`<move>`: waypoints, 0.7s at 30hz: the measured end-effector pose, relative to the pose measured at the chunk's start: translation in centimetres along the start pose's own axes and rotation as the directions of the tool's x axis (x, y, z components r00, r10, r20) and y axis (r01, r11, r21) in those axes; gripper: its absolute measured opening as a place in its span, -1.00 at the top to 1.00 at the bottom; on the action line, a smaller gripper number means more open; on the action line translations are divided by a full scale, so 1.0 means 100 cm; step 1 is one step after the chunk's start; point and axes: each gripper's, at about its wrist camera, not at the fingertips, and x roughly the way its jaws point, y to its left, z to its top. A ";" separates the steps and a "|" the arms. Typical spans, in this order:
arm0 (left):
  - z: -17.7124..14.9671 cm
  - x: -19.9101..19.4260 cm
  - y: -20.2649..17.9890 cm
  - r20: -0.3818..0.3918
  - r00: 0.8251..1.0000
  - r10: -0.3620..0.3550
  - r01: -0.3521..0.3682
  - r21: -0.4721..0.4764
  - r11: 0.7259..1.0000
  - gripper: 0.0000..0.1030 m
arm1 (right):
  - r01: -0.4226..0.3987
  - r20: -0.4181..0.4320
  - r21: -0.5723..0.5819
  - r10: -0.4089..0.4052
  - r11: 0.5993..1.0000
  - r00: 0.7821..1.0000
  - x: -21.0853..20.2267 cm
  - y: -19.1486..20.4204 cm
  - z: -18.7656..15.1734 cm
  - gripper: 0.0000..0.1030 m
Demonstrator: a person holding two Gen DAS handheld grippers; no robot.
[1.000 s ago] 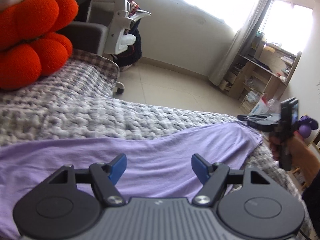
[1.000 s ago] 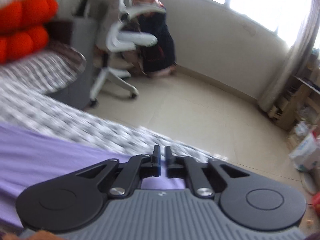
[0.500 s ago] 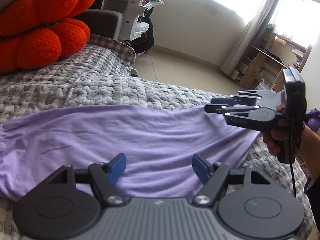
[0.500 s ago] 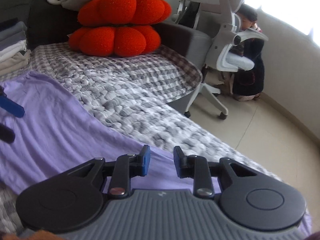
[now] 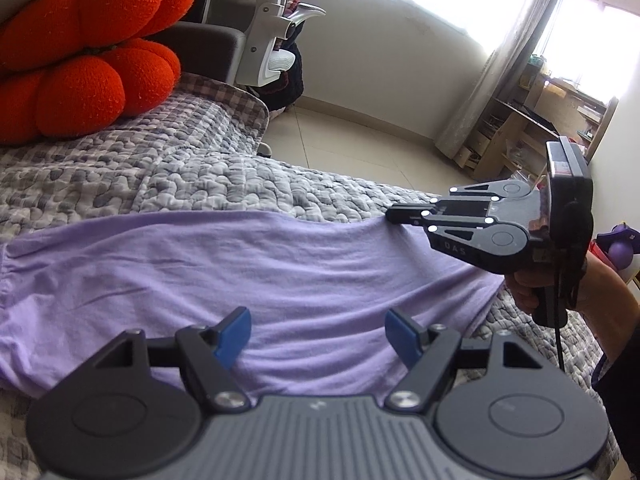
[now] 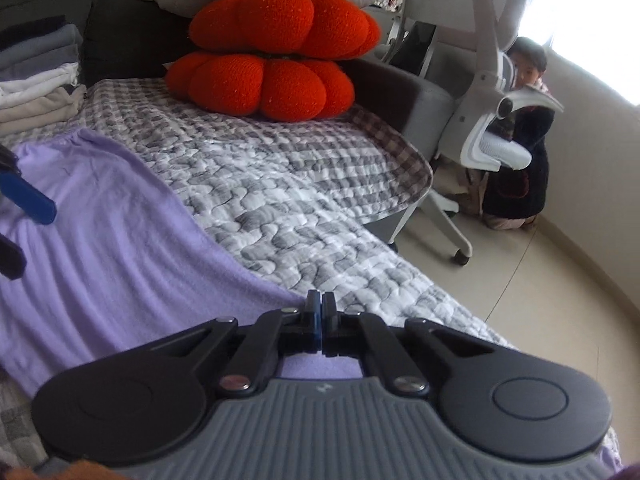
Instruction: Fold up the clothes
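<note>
A light purple garment (image 5: 280, 272) lies spread flat across the grey quilted bed cover (image 5: 200, 176). My left gripper (image 5: 318, 334) hovers over its near part, open, with nothing between the blue pads. My right gripper (image 5: 394, 214) comes in from the right, held by a hand (image 5: 524, 292). Its jaws are shut on the garment's far edge, where the cloth rises a little to the tips. In the right wrist view, the right gripper (image 6: 320, 306) pinches that edge of the garment (image 6: 120, 248). One of the left gripper's fingers (image 6: 28, 200) shows at the left border.
Two orange pumpkin cushions (image 6: 276, 52) are stacked at the head of the bed under a grey pillow. Folded clothes (image 6: 36, 80) are piled at the far left. Beyond the bed stand a white office chair (image 6: 488, 120), a crouching person (image 6: 520, 152), tiled floor and wooden shelves (image 5: 520, 128).
The right gripper swung in from beside the bed to the garment's far edge. Its jaws, slightly apart half a second ago, closed on the cloth. The left gripper stayed open and barely moved.
</note>
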 end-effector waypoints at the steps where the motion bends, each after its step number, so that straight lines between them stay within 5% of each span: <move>1: 0.000 0.000 0.000 0.000 1.000 0.002 -0.002 0.001 1.000 -0.46 | 0.008 0.005 0.001 -0.008 1.000 1.000 0.001 0.000 0.000 1.00; 13: 0.001 0.003 -0.012 -0.002 1.000 0.002 -0.002 0.012 1.000 -0.46 | 0.127 0.010 0.020 -0.127 0.992 0.992 -0.001 0.002 -0.005 1.00; 16: 0.005 -0.002 -0.015 0.008 1.000 0.003 -0.003 0.015 1.000 -0.46 | 0.147 0.062 0.224 -0.164 0.964 0.984 -0.040 -0.029 -0.012 0.94; 21: 0.012 -0.002 -0.030 0.009 1.000 -0.018 0.018 0.033 0.999 -0.46 | 0.150 0.000 0.522 -0.176 0.840 0.984 -0.090 -0.075 -0.061 0.92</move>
